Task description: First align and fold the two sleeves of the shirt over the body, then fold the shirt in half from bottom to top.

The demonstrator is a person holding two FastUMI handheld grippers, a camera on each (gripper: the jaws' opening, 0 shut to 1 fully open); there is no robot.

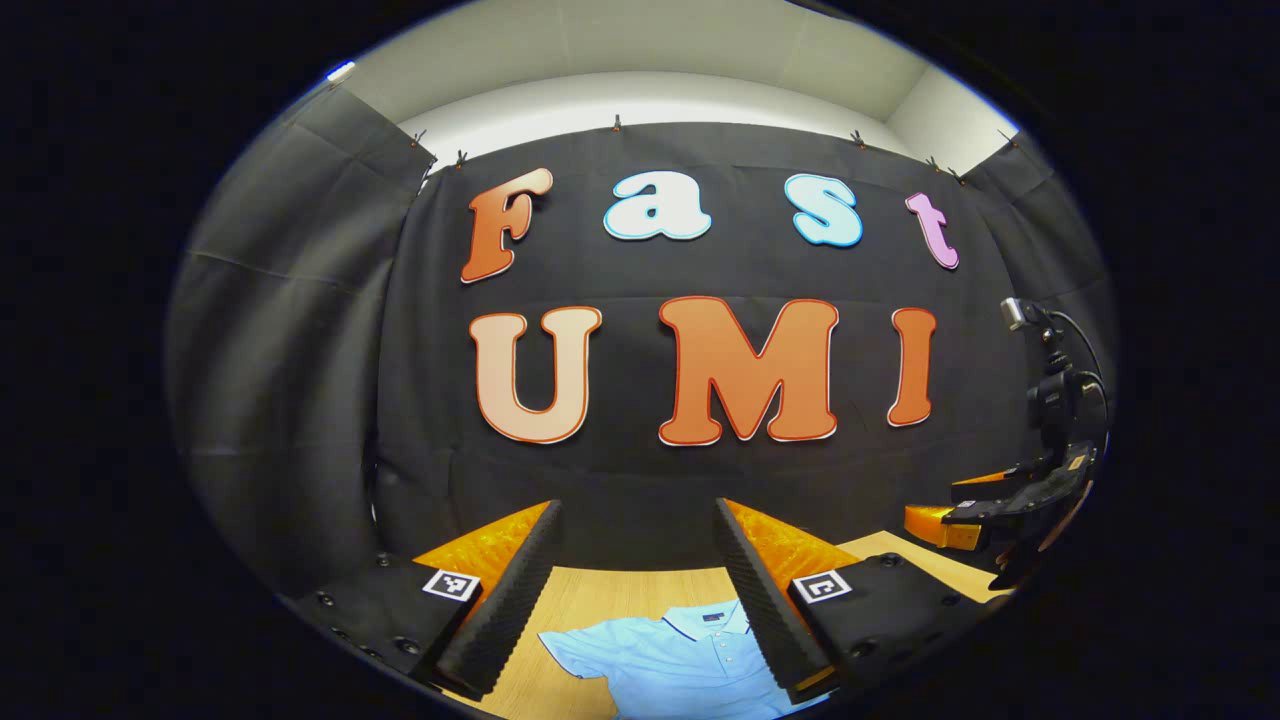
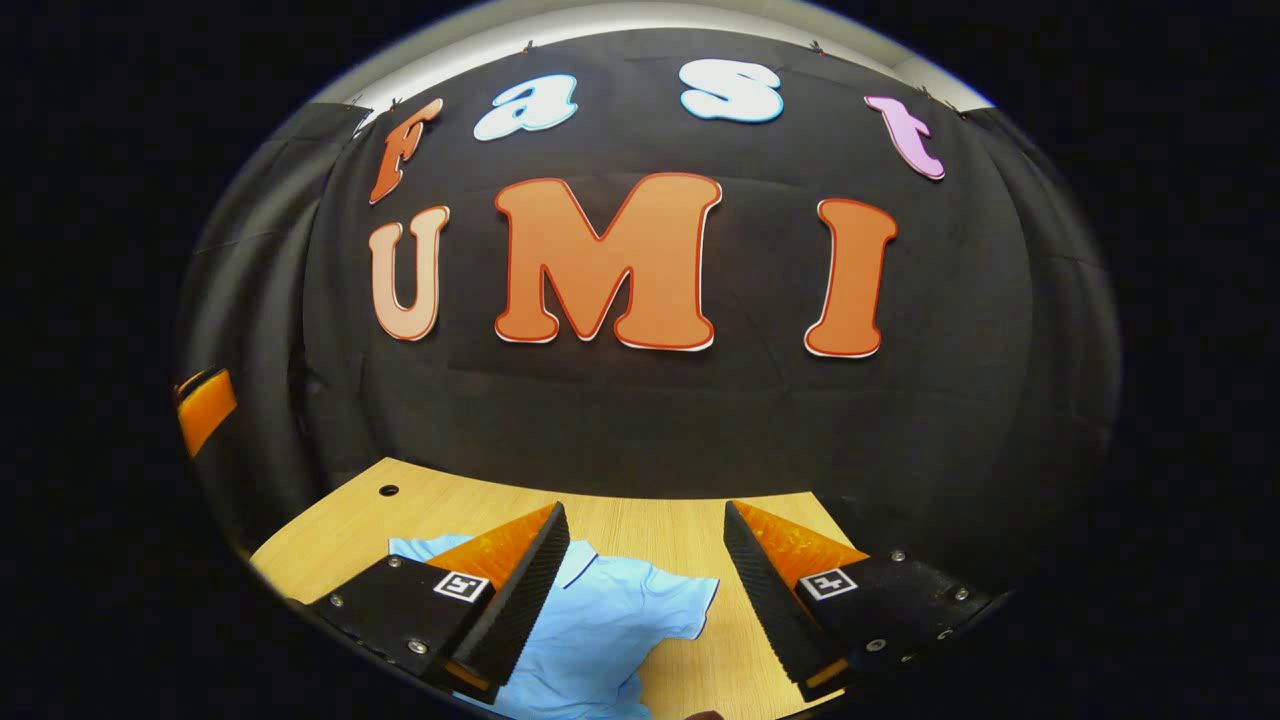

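Both tools raised above the shirt, fingers apart, nothing held.

The shirt (image 1: pixel 670 655) lies flat on the desk (image 2: pixel 640 520), below and ahead of each tool, collar toward the wall. The right tool (image 2: pixel 645 590) frames one sleeve (image 2: pixel 675 600); the left tool (image 1: pixel 635 590) frames the other sleeve and collar.

A light-blue polo shirt (image 1: pixel 680 660) lies flat on the wooden table (image 2: pixel 650 530), sleeves spread.
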